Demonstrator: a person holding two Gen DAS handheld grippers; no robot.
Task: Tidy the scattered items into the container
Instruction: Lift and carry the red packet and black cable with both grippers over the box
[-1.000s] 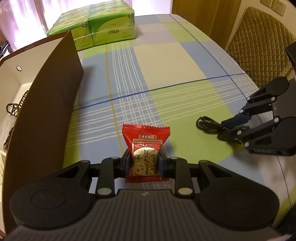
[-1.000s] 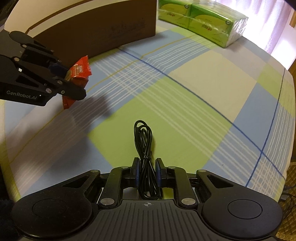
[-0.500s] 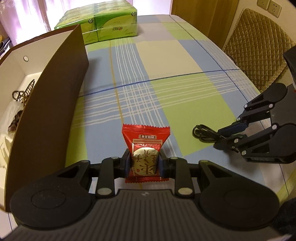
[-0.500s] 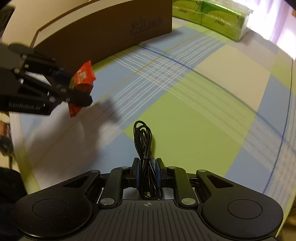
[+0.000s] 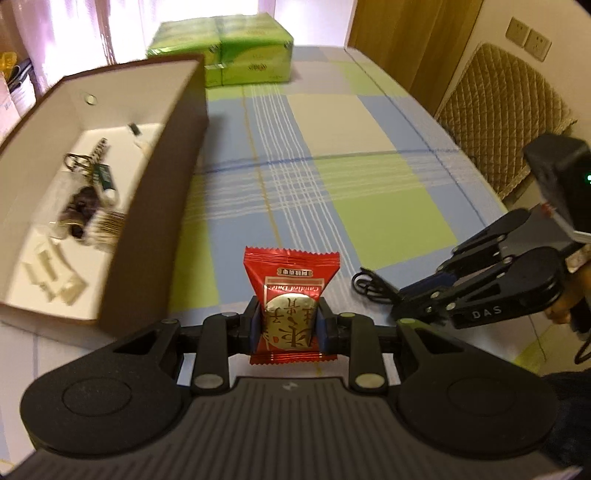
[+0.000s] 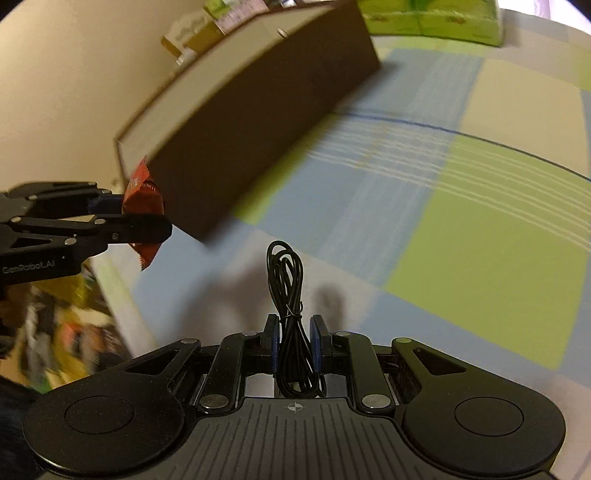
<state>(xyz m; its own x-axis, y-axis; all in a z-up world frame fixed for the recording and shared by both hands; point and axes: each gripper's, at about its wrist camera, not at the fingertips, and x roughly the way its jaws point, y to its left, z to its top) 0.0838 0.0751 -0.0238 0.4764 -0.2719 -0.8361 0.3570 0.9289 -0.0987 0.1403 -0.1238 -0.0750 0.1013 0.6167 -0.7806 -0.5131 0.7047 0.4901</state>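
box contents (image 5: 88, 206) blurred (motion), chair (image 5: 506, 122) cropped

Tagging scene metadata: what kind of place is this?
Most likely a home dining area: a checked tablecloth covers the table, a chair with a quilted cushion stands beside it, and wall sockets are behind.

**Cable and red packet held above the checked cloth**

At the bottom centre of the frame, the right gripper (image 6: 294, 341) has its blue pads closed on a coiled black cable (image 6: 287, 295), whose loop stands up past the fingertips. At the left edge, the left gripper (image 6: 147, 218) clamps a red foil snack packet (image 6: 144, 195), tilted, just in front of the near corner of a long brown cardboard box (image 6: 258, 122) with a pale inner wall. The box runs diagonally toward the upper centre. Green wrapped packs (image 6: 436, 18) lie at the top right. A blue, green and cream checked cloth covers the surface (image 6: 461, 221).
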